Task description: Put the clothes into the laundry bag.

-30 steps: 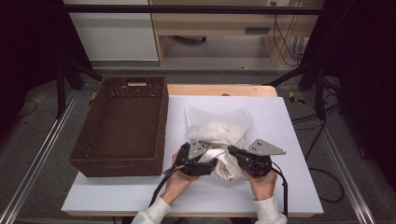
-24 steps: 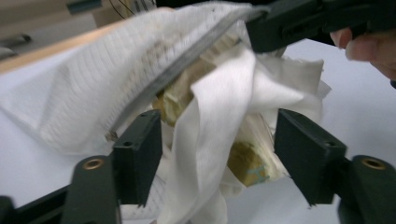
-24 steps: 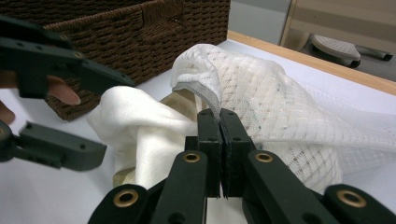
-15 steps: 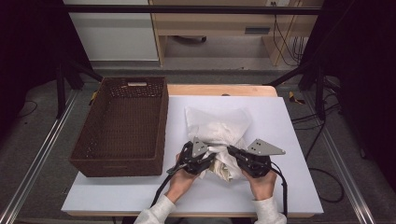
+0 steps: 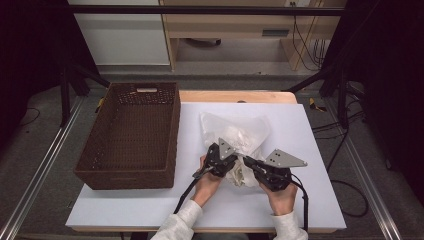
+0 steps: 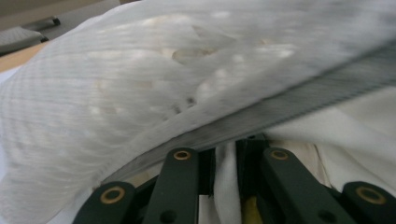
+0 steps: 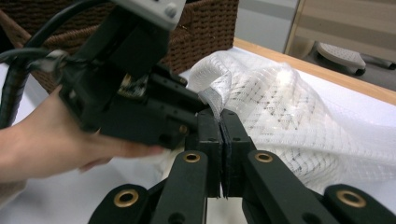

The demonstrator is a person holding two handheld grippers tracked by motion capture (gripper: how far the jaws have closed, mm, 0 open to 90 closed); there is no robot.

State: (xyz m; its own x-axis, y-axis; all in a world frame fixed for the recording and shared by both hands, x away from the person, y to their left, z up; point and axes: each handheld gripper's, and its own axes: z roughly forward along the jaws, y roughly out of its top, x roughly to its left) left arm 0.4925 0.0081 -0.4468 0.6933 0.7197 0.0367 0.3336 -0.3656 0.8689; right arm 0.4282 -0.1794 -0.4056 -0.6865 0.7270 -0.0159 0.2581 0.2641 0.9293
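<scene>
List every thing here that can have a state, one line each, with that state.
mesh laundry bag: lying crumpled on the table, pale cloth inside, its near edge gripped from both sides.
left gripper: jaws just closed, shut on a fold of white fabric at the bag's edge.
right gripper: shut, pinching the bag's mesh edge.
wicker basket: upright on the table left of the bag, empty.

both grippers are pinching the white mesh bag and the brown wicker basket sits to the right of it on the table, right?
Not quite: the brown wicker basket sits to the left of the white mesh bag, as the high view shows. The rest holds: the left gripper, whose jaws have just been closing, and the right gripper both pinch the bag's near edge.
</scene>
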